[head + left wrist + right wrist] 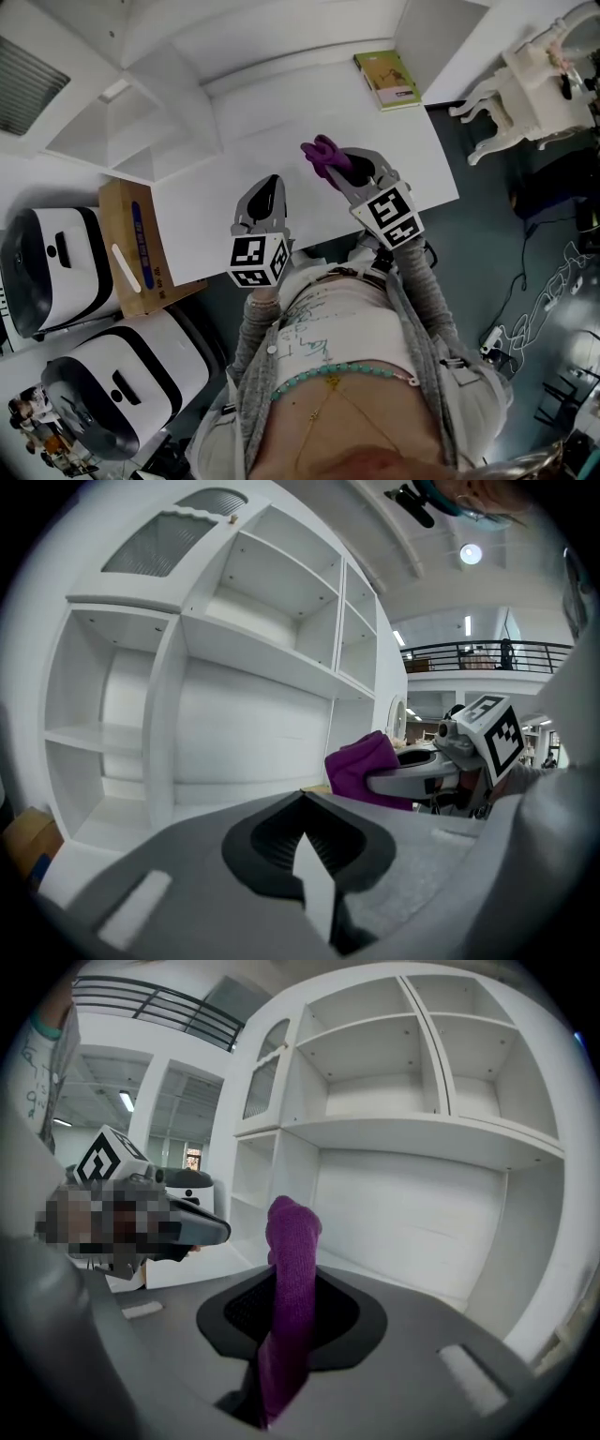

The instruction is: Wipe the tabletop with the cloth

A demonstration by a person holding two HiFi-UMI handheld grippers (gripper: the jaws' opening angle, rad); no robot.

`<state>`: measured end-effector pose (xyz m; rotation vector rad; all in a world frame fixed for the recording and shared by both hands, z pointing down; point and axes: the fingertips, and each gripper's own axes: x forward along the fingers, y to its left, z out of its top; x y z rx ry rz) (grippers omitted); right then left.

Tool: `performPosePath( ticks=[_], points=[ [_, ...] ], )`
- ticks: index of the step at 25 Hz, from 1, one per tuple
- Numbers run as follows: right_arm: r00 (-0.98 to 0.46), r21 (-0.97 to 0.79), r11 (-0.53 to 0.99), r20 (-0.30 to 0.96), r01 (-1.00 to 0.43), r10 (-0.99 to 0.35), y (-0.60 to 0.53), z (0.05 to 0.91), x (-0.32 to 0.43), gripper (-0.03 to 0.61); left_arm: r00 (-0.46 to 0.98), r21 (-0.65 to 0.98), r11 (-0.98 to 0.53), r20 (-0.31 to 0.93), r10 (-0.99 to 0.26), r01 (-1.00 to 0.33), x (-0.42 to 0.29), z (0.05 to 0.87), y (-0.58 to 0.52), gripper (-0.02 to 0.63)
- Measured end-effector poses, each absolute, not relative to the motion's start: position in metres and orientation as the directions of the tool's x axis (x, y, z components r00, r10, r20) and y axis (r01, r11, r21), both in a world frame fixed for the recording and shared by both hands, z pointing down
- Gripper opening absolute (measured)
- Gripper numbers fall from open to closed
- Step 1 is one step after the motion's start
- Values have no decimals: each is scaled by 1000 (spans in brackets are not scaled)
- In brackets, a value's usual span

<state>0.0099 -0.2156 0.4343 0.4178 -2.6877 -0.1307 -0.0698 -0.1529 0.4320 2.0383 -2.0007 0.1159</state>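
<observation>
A purple cloth (326, 159) hangs clamped in my right gripper (349, 169), held just above the middle of the white tabletop (253, 150). In the right gripper view the cloth (292, 1232) sticks up from between the shut jaws of the right gripper (289, 1283). My left gripper (269, 190) hovers to the left of it, near the table's front edge, shut with nothing in it. The left gripper view looks along its closed tips (302, 803) to the cloth (361, 766) and the right gripper (412, 778) at the right.
A green book (387, 79) lies at the table's far right corner. White shelving (141, 122) rises behind the table. A cardboard box (136, 248) and two white appliances (56, 267) stand at the left. A white ornate chair (525, 84) and floor cables (534, 309) are on the right.
</observation>
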Motion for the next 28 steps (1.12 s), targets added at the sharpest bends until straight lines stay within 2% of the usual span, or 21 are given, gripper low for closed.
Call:
performPosePath(
  ticks=[9, 28],
  points=[
    [-916, 154, 955, 280, -253, -288, -182, 395, -23, 92, 16, 102, 3, 184, -983, -995, -88, 401, -145, 0],
    [-929, 151, 957, 244, -246, -278, -153, 383, -41, 91, 22, 91, -7, 168, -985, -996, -94, 392, -124, 0]
  ],
)
